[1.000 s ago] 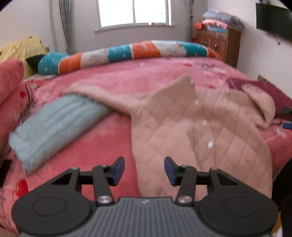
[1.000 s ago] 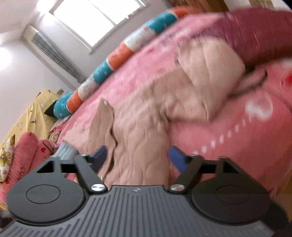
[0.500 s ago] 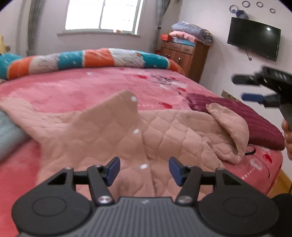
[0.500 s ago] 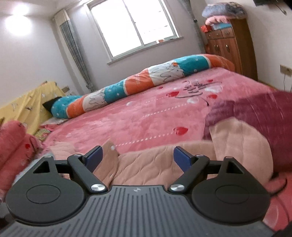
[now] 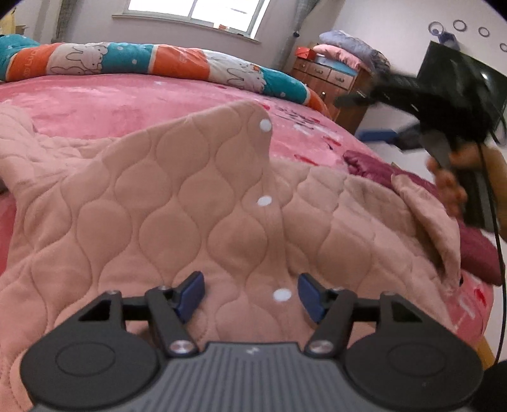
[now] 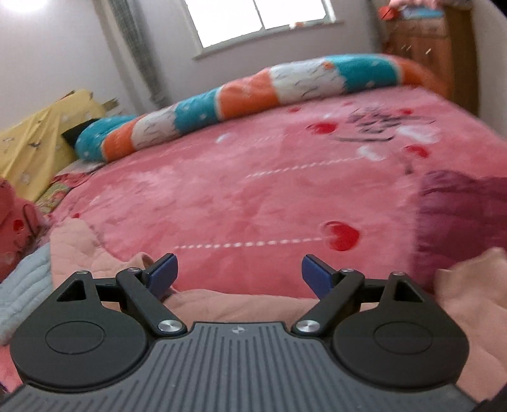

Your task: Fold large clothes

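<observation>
**A bright bedroom, bed filling the floor**

Daylight pours through the window (image 6: 259, 22) in the pale far wall (image 6: 63, 47). A wide bed (image 6: 253, 190) in pink plush carries a striped bolster (image 6: 221, 104) along its far edge. A wooden dresser (image 5: 332, 82), bedding piled on top, stands beside a wall-mounted television (image 5: 459, 73).

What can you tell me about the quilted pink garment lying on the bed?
The quilted pink garment is soft, padded fabric stitched in wavy, scale-like cells, with three white buttons down a front edge. It lies unfolded on the pink bedspread. One front panel is turned back and stands up in a rounded peak. Its right sleeve lies curled over a maroon garment. The left gripper is just above it, jaws open, gripping nothing.
</observation>
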Demonstrator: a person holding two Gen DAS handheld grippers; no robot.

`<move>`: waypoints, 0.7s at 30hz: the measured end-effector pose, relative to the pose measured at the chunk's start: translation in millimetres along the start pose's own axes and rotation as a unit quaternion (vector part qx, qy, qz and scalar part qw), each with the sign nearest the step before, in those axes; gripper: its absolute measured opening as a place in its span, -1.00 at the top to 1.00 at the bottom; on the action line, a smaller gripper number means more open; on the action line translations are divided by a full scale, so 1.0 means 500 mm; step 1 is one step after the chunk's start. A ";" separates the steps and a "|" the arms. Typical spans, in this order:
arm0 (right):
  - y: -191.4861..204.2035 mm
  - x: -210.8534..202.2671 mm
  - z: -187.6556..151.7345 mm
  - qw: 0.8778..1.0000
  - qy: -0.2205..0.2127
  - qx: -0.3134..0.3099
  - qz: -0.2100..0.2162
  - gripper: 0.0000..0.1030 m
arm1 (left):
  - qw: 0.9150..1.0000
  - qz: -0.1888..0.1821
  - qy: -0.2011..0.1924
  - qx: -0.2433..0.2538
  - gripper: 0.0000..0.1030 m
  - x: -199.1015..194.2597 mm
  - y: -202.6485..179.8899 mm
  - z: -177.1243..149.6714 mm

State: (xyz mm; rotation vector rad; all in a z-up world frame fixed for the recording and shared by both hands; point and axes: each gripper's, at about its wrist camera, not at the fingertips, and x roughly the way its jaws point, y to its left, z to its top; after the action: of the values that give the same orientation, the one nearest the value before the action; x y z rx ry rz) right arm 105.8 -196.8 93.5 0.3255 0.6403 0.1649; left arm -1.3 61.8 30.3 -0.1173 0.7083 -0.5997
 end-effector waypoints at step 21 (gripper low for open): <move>0.050 0.288 -0.089 0.878 0.192 0.314 0.305 -1.00 | 0.997 -0.068 0.012 0.017 -0.52 0.001 0.032 -0.026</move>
State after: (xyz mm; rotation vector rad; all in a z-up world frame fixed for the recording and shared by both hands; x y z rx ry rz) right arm 191.1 -126.3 -11.8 1.1487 0.9663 0.6446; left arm -1.6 76.0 15.5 -0.1288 0.7162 -0.7435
